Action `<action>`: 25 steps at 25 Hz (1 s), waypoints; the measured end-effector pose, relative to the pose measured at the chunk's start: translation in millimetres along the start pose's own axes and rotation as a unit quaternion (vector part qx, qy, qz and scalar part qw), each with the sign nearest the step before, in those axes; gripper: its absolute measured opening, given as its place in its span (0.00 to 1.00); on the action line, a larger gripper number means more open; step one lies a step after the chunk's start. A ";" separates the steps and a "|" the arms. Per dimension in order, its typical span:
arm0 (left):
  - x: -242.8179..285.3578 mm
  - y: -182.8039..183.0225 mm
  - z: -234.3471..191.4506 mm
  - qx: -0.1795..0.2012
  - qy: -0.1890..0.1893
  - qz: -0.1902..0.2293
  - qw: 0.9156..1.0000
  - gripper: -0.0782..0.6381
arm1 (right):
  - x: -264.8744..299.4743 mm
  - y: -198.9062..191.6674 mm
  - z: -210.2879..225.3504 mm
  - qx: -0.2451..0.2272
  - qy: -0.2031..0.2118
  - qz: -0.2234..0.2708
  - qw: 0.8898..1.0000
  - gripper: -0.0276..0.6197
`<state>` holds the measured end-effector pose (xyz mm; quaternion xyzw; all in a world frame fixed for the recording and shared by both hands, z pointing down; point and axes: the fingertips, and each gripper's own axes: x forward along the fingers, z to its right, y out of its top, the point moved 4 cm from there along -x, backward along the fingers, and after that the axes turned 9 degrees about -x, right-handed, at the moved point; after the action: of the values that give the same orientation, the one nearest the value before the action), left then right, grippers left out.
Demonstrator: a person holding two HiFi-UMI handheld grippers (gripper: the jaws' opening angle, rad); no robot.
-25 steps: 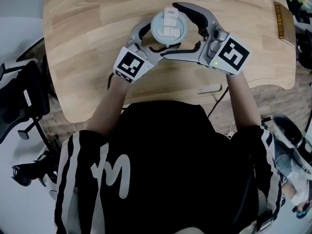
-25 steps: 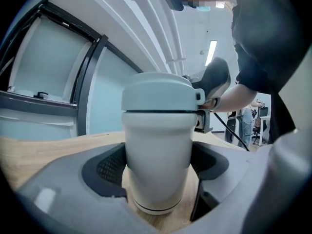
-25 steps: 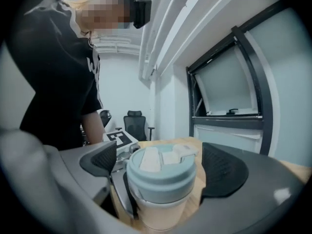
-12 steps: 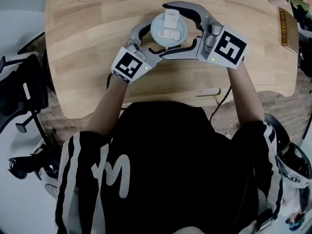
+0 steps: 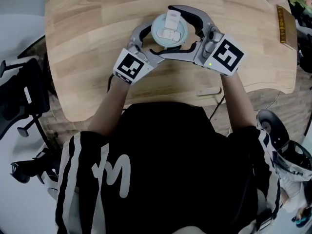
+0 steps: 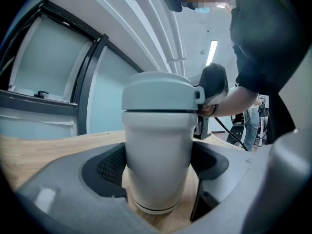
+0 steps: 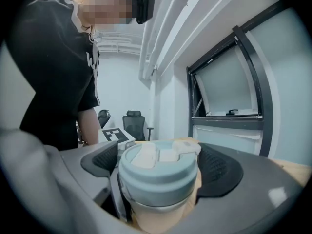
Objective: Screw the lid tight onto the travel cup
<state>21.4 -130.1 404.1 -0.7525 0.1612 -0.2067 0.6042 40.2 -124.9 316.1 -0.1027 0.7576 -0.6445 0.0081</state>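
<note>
A pale travel cup [image 5: 169, 31] stands upright on the wooden table [image 5: 87, 43] with its blue-grey lid [image 5: 169, 29] on top. My left gripper [image 5: 158, 37] comes in from the near left and is shut on the cup's body [image 6: 156, 150], low down, with its dark pads [image 6: 109, 167] against the wall. From the near right, my right gripper [image 5: 169, 32] is shut on the lid [image 7: 158, 172] higher up; its pads [image 7: 219, 172] flank the rim. The lid's white flip tab [image 5: 173, 17] points away from me.
A small white bar [image 5: 209, 90] with a cable lies near the table's front edge on the right. A brown box [image 5: 284, 21] sits at the far right edge. Office chairs [image 5: 22, 101] stand on the floor to the left.
The right gripper has swung a little around the lid, first away from me, then back nearer. The left gripper and the cup have stayed put.
</note>
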 end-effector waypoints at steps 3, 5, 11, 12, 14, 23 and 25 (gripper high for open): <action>-0.2 0.3 -0.2 0.001 0.001 0.000 1.000 0.68 | 0.0 0.6 -0.3 0.004 -0.037 0.002 0.999 0.83; -0.3 -0.2 -0.2 0.000 0.001 0.000 1.000 0.68 | 0.5 0.5 -0.7 0.006 -0.061 0.001 0.998 0.83; 0.5 0.2 0.1 0.001 0.001 0.000 1.000 0.68 | 0.5 1.9 -1.1 0.011 -0.139 0.005 0.990 0.83; 0.5 0.4 0.0 0.001 0.000 0.000 1.000 0.68 | 0.6 1.9 -1.1 0.012 -0.151 0.005 0.988 0.83; 0.2 0.4 -0.2 0.002 0.000 0.001 1.000 0.68 | 1.2 1.8 -1.4 0.017 -0.173 0.004 0.985 0.83; -3.2 0.9 -0.7 0.012 0.000 -0.012 1.000 0.68 | -4.0 -6.5 -2.0 0.036 -0.203 0.007 0.979 0.83; -6.9 4.2 0.0 0.011 0.001 -0.008 1.000 0.68 | -6.1 -5.5 -3.0 0.035 -0.207 0.007 0.978 0.83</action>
<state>15.5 -127.7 399.3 -0.7467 0.1536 -0.2139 0.6108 46.5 -121.8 321.2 -0.2282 0.7173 -0.6352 0.1730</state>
